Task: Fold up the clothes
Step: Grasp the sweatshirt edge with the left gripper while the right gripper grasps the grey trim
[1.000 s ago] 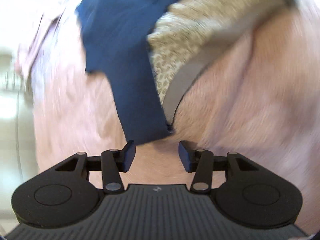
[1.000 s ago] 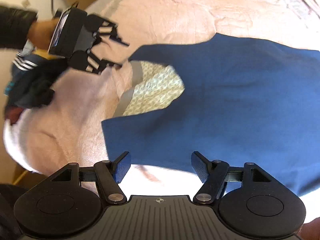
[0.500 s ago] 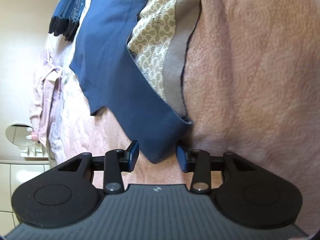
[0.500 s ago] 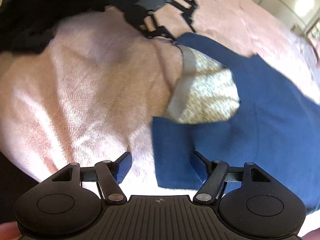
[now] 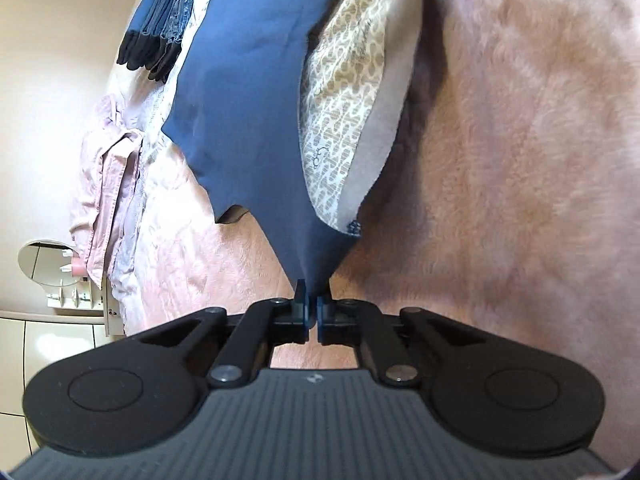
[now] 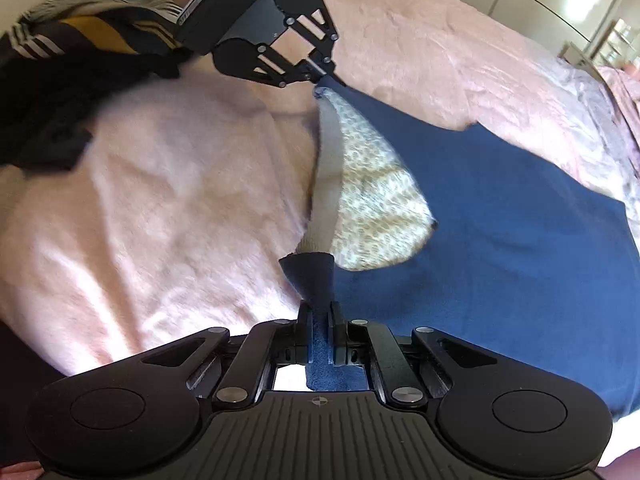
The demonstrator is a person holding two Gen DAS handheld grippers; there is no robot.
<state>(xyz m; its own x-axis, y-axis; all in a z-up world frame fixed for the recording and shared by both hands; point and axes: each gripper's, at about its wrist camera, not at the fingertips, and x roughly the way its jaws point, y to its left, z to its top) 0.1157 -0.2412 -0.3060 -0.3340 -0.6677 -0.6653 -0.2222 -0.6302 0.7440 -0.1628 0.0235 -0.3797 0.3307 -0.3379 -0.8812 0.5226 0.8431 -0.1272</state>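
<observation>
Blue garment [image 6: 500, 240] spread across centre and right of the right wrist frame, on a pink blanket [image 6: 160, 208], patterned lining [image 6: 376, 208] exposed. Left claw [image 5: 313, 312] pinched tight on one blue corner at lower centre. Right claw [image 6: 320, 336] clamped on another corner, lower centre. Folded dark clothes [image 5: 158, 36] stacked at upper left.

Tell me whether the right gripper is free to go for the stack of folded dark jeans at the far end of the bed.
Probably not: the right gripper is shut on a corner of the blue garment, and the jeans stack lies well beyond it.
</observation>
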